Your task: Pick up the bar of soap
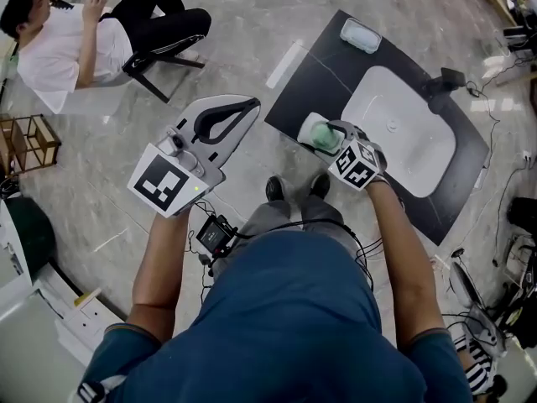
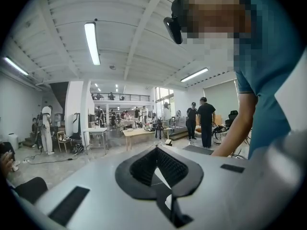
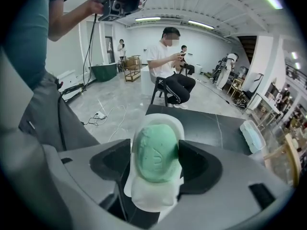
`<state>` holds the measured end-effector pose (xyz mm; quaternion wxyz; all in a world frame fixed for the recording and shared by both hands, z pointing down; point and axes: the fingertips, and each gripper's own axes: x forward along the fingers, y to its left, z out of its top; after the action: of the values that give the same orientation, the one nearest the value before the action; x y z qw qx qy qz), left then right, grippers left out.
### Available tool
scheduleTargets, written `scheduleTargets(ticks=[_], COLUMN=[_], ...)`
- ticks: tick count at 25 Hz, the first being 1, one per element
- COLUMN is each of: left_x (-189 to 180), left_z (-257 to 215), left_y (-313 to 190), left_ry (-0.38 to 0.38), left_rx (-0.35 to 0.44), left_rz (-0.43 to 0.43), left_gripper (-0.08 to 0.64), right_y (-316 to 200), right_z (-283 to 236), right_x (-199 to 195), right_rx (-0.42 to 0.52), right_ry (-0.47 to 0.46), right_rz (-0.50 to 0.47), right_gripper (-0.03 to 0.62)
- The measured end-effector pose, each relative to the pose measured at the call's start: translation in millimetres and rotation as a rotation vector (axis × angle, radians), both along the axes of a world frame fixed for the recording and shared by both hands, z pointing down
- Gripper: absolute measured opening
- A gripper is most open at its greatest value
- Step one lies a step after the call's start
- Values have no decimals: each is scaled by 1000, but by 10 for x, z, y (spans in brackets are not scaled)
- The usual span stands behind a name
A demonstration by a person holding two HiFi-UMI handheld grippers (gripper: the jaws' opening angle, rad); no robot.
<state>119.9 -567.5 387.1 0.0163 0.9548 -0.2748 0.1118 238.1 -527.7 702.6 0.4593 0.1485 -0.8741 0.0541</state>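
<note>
A green bar of soap [image 1: 321,133] [image 3: 157,151] lies in a white dish [image 3: 152,195] at the near left corner of a black counter slab [image 1: 336,65]. My right gripper [image 1: 329,138] [image 3: 154,147] is open, with its jaws spread wide on either side of the soap and dish. The black pads [image 3: 196,164] stand close beside the dish, and no squeeze on it shows. My left gripper [image 1: 250,103] [image 2: 157,150] is held away to the left over the floor, shut, with nothing in it.
A white sink basin [image 1: 403,133] with a dark faucet [image 1: 440,86] is set in the slab. A second dish [image 1: 360,34] [image 3: 252,134] sits at the slab's far corner. A person sits on a chair [image 1: 84,32] at far left. Cables lie at right [image 1: 503,217].
</note>
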Motion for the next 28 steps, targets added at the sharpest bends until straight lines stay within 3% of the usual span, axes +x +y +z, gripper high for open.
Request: scheduleTargets(ticks=[8,28], left_x=[3,10], left_z=[53,47], left_y=[-4,47], left_ry=[9,13], left_rx=[-10,-13], left_rz=[-5,-5], left_gripper=[2,2], right_y=[-31,-85], right_z=[59,-96], right_x=[-19,36], right_rx=[29,-18], right_ry=[-23,-104], right_rz=[-39,63], right_gripper=[308,270])
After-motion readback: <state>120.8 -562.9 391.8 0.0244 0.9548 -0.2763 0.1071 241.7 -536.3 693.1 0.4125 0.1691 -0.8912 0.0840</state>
